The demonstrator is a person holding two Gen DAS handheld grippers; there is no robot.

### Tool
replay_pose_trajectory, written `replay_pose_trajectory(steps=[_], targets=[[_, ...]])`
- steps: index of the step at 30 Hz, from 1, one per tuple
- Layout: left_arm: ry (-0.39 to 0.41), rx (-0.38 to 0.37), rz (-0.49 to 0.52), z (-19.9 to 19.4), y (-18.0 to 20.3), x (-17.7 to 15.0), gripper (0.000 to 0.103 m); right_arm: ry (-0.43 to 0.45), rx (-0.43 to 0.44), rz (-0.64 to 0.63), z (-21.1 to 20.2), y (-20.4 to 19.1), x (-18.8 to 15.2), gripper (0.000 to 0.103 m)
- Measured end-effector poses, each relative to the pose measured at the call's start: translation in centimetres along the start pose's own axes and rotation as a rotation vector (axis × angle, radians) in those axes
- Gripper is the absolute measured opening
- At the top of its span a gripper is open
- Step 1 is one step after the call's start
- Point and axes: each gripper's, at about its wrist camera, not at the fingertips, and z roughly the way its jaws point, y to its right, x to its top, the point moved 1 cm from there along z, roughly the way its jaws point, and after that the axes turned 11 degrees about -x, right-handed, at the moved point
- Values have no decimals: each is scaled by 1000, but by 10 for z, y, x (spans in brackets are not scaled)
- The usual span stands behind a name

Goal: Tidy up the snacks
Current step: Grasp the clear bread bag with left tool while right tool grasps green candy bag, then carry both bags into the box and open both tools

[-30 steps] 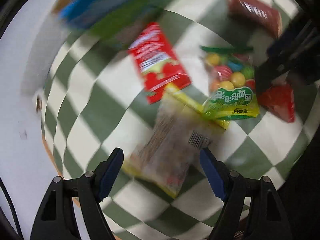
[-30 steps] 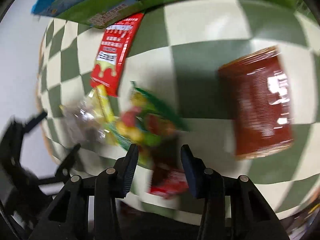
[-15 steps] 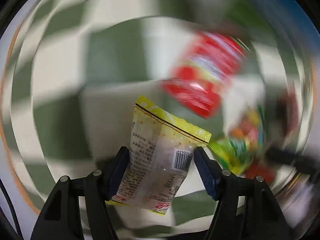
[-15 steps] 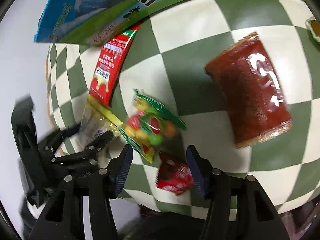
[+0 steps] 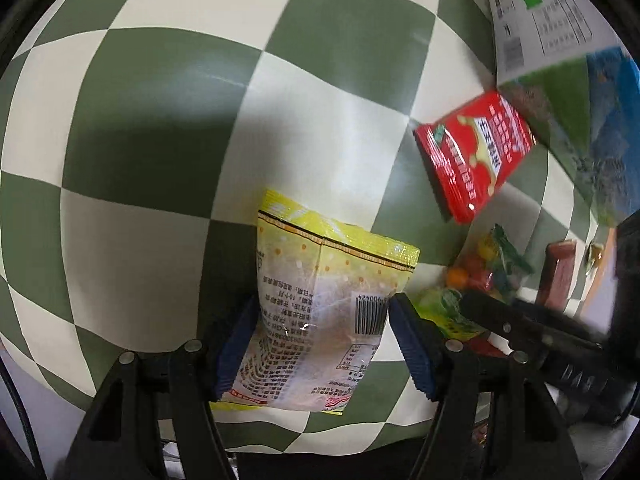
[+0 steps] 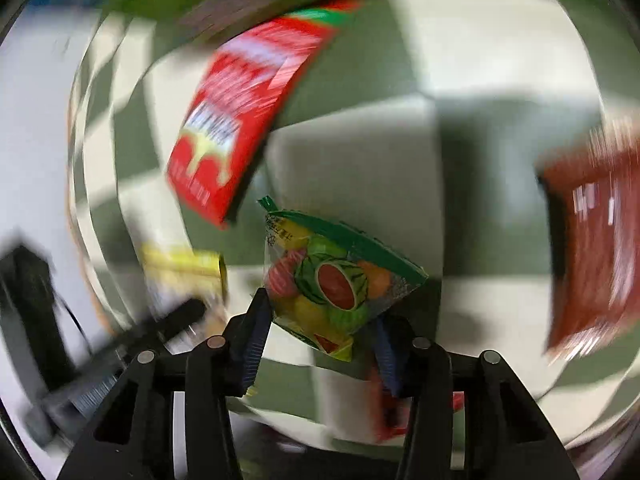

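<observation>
My left gripper (image 5: 322,320) points down at the green-and-white checked cloth (image 5: 160,120) and is shut on a yellow-topped clear snack packet (image 5: 312,280), a blue pad pressed on each side. My right gripper (image 6: 322,312) is closing on a green fruit-candy bag (image 6: 332,280), and its pads squeeze the bag's lower sides. The left wrist view shows that candy bag (image 5: 480,276) just to the right, with the right gripper's black finger over it. A red packet (image 5: 474,156) lies flat beyond both.
A large blue-and-green box (image 5: 560,60) lies at the cloth's far edge, next to the red packet. A dark red-brown packet (image 6: 592,248) lies to the right. A small red packet (image 6: 384,412) sits under the right gripper. The right wrist view is motion-blurred.
The left gripper closed on the yellow packet and rolled, so its view turned. The right gripper opened over the small red packet, shifted onto the candy bag and closed on it.
</observation>
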Motion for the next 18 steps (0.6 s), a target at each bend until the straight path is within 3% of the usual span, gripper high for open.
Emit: replay_pose_trajectory(steps=[3,5,8,10,14,15,18], targets=[[-19,32,40,6,15,-1,69,18,-158,-242,-10,-17,-1,49],[-42,66,80,14,23,-7,69,39,-199,-310,-19,-20,-1,51],[-68,135,152,22,37,-11,69,64,-153,-244,-33,-11,-1,76],[-48,152,145,23,41,-13,69,68,-76,-155,-39,1,1,76],[34,109,54,10,31,-11,64,42,38,31,-27,24,3,74],[55,99,33,6,31,-7,64,48,32,48,-25,30,7,60],[76,68,-2,-1,32,1,64,93,-36,-8,-27,31,4,51]])
